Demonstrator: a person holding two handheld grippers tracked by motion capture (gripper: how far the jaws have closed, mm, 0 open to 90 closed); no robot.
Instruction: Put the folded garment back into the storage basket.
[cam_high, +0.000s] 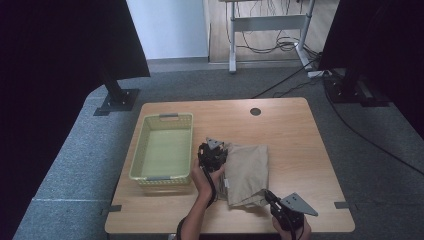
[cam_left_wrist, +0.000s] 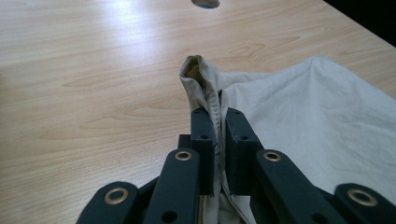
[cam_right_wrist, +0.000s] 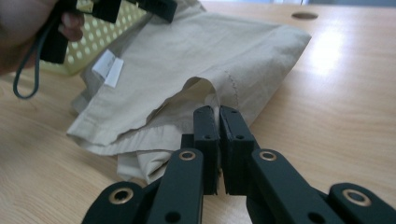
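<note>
On the wooden surface (cam_high: 295, 150), just right of the yellow basket (cam_high: 162, 150), lies a folded beige cloth (cam_high: 247, 172), its far left corner pinched between the clamped fingers of the left gripper (cam_left_wrist: 218, 116) and its near edge nipped by the right gripper (cam_right_wrist: 218, 114).

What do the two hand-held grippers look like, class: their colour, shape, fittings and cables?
Both the left gripper and the right gripper have two flat black jaws on dark linkage arms with brass-ringed pivot holes. In the high view each carries a grey three-cornered plate on top, and a dark cable trails from the left one. The forearms are bare, with no sleeves.
</note>
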